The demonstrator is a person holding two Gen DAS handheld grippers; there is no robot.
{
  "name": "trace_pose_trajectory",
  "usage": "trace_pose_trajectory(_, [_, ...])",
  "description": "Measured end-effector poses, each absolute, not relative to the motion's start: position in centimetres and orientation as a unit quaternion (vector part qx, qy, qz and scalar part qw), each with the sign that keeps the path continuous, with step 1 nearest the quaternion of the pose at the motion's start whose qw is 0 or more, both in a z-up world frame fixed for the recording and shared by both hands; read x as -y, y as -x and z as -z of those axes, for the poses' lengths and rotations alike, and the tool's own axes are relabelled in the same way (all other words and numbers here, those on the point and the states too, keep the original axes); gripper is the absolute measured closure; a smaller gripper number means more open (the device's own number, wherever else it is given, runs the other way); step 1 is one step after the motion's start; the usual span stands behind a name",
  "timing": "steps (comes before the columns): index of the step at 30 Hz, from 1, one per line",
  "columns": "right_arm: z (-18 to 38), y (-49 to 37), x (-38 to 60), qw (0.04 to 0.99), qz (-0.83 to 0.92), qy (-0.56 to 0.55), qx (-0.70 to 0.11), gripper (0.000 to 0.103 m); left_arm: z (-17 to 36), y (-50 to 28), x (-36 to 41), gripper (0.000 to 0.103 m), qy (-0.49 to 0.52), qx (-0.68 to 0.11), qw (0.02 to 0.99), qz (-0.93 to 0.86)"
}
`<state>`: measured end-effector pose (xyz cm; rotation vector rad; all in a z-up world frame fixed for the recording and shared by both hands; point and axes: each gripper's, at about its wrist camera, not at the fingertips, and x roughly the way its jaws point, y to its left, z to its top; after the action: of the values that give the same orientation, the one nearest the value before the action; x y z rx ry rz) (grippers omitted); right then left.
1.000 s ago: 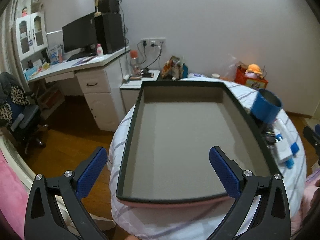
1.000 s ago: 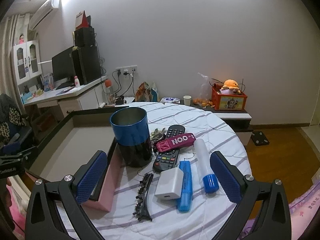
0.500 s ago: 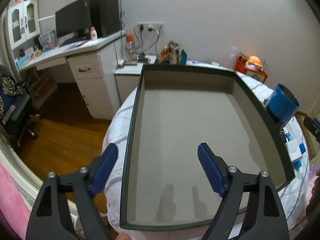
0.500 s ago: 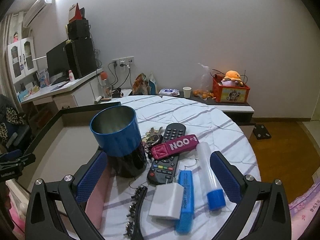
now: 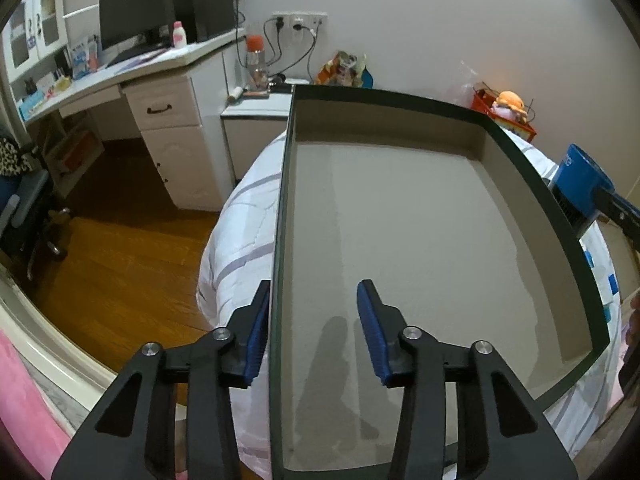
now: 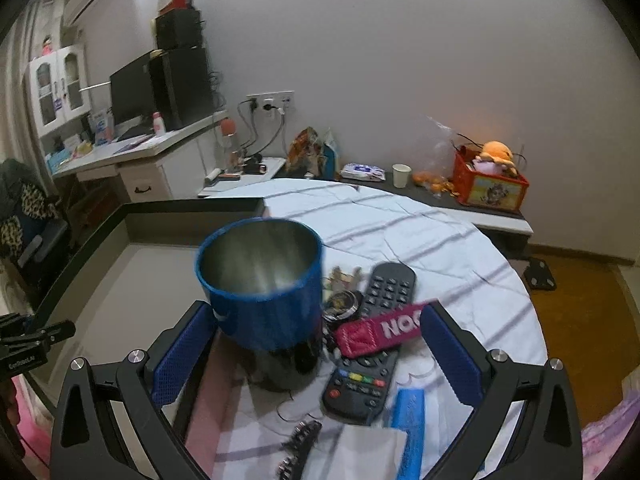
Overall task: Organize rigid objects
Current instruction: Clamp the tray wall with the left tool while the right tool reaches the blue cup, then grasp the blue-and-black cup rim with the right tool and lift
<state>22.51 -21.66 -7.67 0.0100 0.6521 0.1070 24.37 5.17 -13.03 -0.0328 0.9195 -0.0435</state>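
Left claw [image 5: 312, 330] just been closing astride tray [image 5: 280, 264] wall, seemingly unpressed, right claw [image 6: 316, 354] apart

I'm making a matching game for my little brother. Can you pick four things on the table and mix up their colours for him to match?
Things:
1. cup
2. remote control
3. strap with white letters
4. tray, on its inside

Colours:
A. pink-red
B. beige
C. blue outside, shiny metal inside
D. black

Right pairs: 1-C, 2-D, 3-A, 4-B
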Motion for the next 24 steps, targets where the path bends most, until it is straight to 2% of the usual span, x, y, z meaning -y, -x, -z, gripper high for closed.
trace_pose_trajectory(6, [7.6,-23.7,20.6,0.942,-0.077,0.004,-0.326,0.000,13.9,-24.4,-5.4,0.070,0.009,-0.460,0.888,0.019])
trace_pose_trajectory(10, [7.6,-24.2,20.5,0.940,-0.092,-0.017,-0.328,0.002,13.8,-24.3,-5.7,0.081,0.001,-0.458,0.889,0.012])
trace_pose_trajectory(11, [7.7,-24.2,20.5,0.939,-0.093,-0.017,-0.331,0.005,13.8,-24.1,-5.8,0.085,-0.001,-0.458,0.889,0.010])
trace_pose_trajectory(13, [7.8,-24.3,20.3,0.938,-0.090,-0.009,-0.335,0.022,13.7,-23.9,-6.0,0.091,-0.005,-0.455,0.891,0.004])
trace_pose_trajectory(15, [7.8,-24.4,20.2,0.935,-0.095,-0.007,-0.340,0.035,13.6,-23.7,-6.2,0.092,-0.009,-0.451,0.893,0.005])
trace_pose_trajectory(20, [7.5,-24.0,19.9,0.936,-0.089,0.007,-0.340,0.035,12.9,-23.2,-6.8,0.099,-0.007,-0.440,0.898,0.008])
trace_pose_trajectory(24, [6.6,-23.3,19.7,0.943,-0.072,0.018,-0.325,0.035,12.6,-22.7,-7.1,0.098,-0.004,-0.436,0.900,0.014])
